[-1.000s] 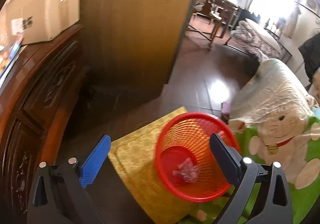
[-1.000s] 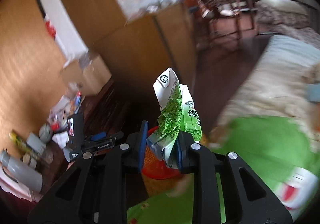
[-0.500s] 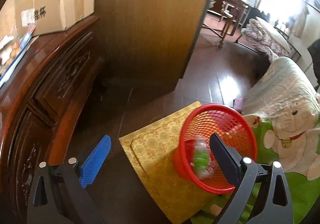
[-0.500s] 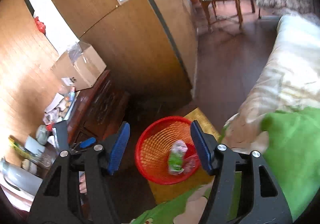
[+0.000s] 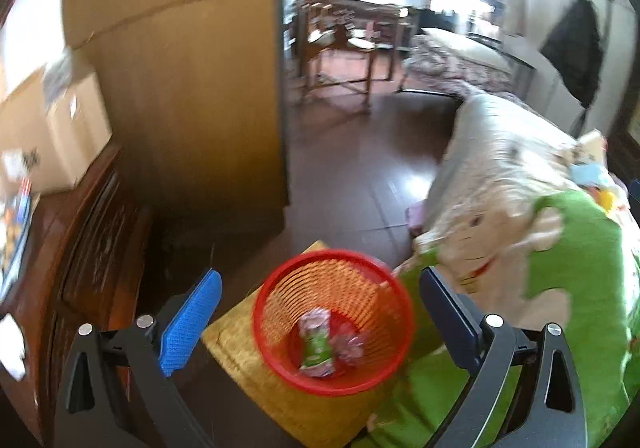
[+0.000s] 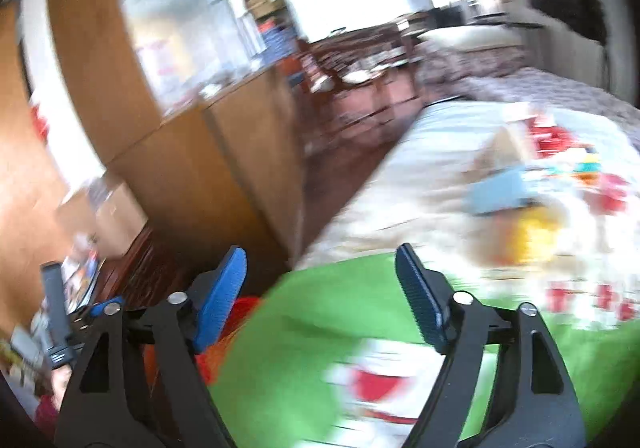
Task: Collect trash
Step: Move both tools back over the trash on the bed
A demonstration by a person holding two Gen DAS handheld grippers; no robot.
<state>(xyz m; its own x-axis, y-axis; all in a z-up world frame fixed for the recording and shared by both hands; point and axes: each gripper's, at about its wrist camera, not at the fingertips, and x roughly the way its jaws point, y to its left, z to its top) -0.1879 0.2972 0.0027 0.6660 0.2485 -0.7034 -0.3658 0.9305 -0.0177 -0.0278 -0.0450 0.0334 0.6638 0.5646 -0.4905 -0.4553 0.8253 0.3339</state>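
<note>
The mesh wastebasket (image 5: 334,322) is red with an orange lattice wall. It holds a green-and-white wrapper (image 5: 316,344) beside a pinkish crumpled wrapper (image 5: 352,344). The cushion (image 5: 256,344) beneath is yellow with a gold damask pattern. The bedspread (image 5: 576,288) is bright green with a white cartoon cat.

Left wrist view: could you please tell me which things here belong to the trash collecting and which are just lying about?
Part of the job:
- round red mesh plastic basket
- green and white snack wrapper inside it
- crumpled pinkish wrapper beside that
- open left hand-held gripper

Just lying about:
- brown cardboard box
- green cartoon-cat blanket
- yellow patterned cushion
- dark wooden chair
</note>
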